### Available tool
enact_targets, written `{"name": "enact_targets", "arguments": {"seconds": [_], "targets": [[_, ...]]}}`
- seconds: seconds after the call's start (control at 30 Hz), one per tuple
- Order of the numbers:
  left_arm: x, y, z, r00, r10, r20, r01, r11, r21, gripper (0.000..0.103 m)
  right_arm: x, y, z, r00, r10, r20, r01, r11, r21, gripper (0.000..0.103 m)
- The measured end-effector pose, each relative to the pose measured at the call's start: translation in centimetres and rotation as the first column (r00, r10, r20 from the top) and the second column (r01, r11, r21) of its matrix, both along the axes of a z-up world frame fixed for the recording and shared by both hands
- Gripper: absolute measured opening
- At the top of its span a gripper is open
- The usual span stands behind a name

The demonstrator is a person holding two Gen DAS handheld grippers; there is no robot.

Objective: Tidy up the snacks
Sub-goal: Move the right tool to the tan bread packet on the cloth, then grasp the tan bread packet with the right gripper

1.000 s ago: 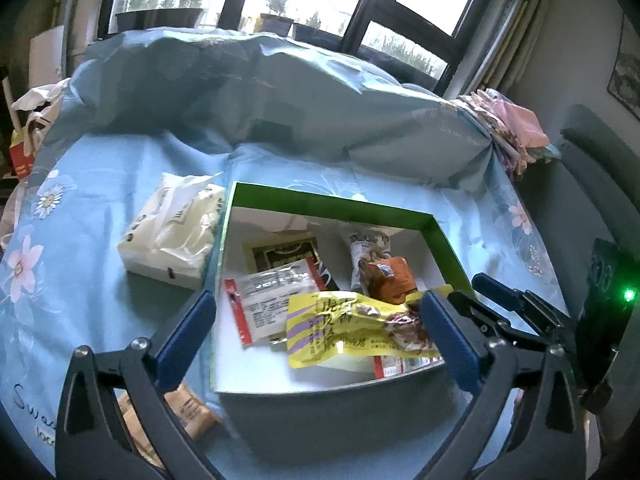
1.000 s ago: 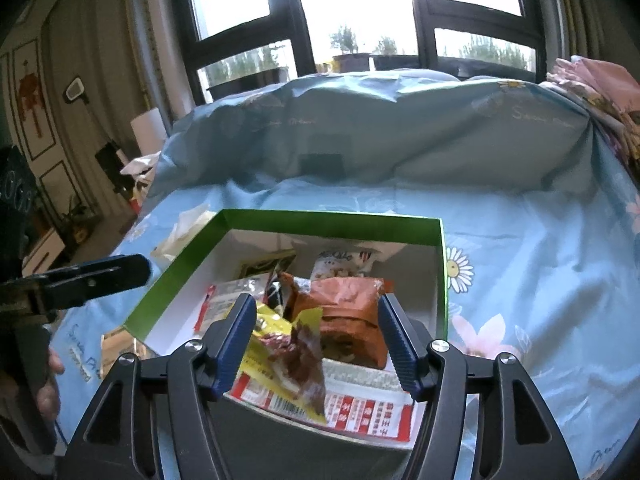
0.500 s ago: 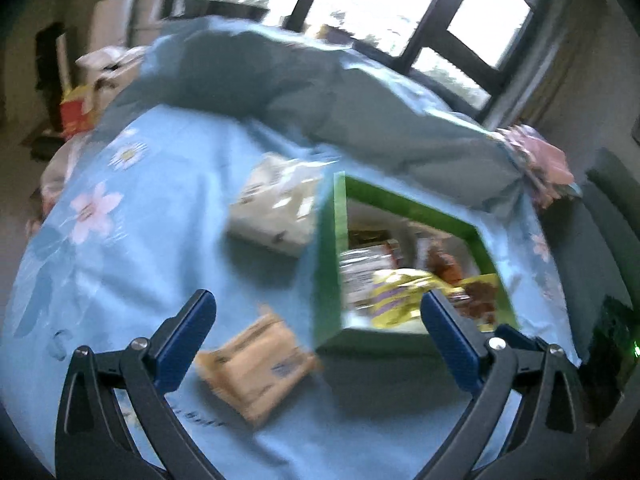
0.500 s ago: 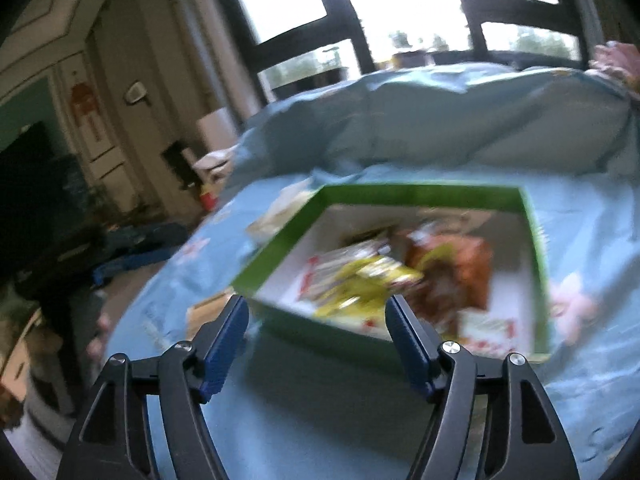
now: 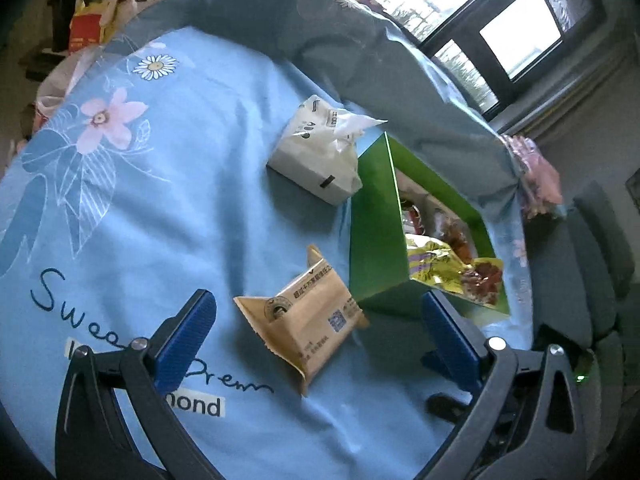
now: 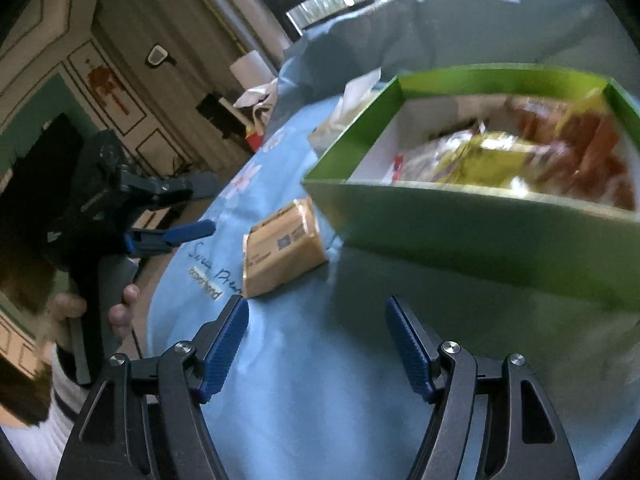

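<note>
A tan snack packet (image 5: 306, 314) lies on the blue floral cloth just left of the green box (image 5: 374, 240); it also shows in the right wrist view (image 6: 282, 250). The green box (image 6: 460, 232) holds several snacks, among them a yellow packet (image 5: 444, 268) and an orange one (image 6: 592, 152). My left gripper (image 5: 320, 330) is open and empty, low over the cloth with the tan packet between its fingers' line. It also shows in the right wrist view (image 6: 188, 208). My right gripper (image 6: 318, 344) is open and empty in front of the box.
A white tissue pack (image 5: 320, 160) lies left of the box. The cloth (image 5: 140, 200) rises over a bulky hump behind. A red carton and bags (image 5: 86, 30) sit beyond the far left edge. A grey sofa (image 5: 592, 280) is at the right.
Both grippers have pulled back from over the box and swung left. The tan packet now lies before the left gripper. The right gripper let go of the yellow and orange snacks into the box.
</note>
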State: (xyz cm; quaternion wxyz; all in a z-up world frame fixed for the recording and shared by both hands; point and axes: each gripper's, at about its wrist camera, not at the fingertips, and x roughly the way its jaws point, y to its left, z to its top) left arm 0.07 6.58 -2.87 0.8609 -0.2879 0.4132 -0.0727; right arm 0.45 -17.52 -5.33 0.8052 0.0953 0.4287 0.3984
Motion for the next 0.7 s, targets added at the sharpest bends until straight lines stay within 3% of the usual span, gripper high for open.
{"name": "enact_targets", "arguments": {"seconds": [0.13,0.33,0.7], "targets": [[1.1,0.2,-0.9,0.999,-0.045,-0.017,0.045,0.999,0.003,0.102,0.3,2.3,-0.7,0.999,0.024,-0.036,-0.024,1.0,0.017,0.071],[2.4,-0.5,-1.5,0.995,-0.1,-0.018,0.1,0.995,0.011,0.098,0.3,6.7,-1.4,0.997,0.066,-0.04,-0.068,0.997,-0.032,0.071],[3.5,-0.5,-3.9,0.985,-0.121,-0.119,0.122,0.993,0.0,0.056,1.8,9.1,-1.9,0.998,0.036,-0.041,-0.039,0.997,-0.07,0.069]]}}
